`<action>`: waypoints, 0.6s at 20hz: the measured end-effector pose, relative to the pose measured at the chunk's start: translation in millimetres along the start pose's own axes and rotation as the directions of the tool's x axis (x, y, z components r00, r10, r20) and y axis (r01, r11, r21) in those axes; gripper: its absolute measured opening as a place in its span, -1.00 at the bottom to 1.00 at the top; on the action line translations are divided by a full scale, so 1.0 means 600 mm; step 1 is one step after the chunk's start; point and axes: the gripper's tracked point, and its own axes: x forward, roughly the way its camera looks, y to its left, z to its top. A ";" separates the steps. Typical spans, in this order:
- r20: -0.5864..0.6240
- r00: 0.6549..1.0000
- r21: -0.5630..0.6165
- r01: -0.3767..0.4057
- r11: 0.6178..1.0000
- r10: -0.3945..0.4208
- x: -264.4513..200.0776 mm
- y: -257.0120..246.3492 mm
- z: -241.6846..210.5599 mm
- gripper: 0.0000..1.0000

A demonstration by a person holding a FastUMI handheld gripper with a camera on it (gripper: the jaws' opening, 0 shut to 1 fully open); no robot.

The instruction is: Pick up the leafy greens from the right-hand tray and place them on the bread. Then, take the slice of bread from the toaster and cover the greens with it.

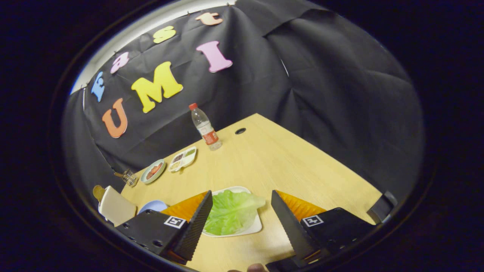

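A green lettuce leaf (231, 212) lies on a white tray (254, 228), between my two fingers and close to the left one. My gripper (242, 206) stands open above the tray, nothing held. To the left of the left finger (196, 226) stands a cream toaster (114, 207) with a slice of bread (98, 192) sticking out of its top. A pale blue plate (152, 206) lies between the toaster and the left finger, mostly hidden behind that finger.
On the wooden table (287, 166) beyond the tray stand a water bottle (205, 128) with a red cap, a divided white dish (183, 158), a small round plate (153, 170) with reddish food and a glass object (129, 176). A dark clamp (382, 207) sits at the table's right edge.
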 end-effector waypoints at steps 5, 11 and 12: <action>-0.067 0.998 0.070 0.017 0.997 -0.012 0.045 -0.017 -0.019 0.91; -0.138 0.990 0.170 0.021 0.985 0.003 0.073 -0.021 -0.045 0.90; -0.141 0.990 0.178 0.023 0.984 0.003 0.081 -0.020 -0.047 0.67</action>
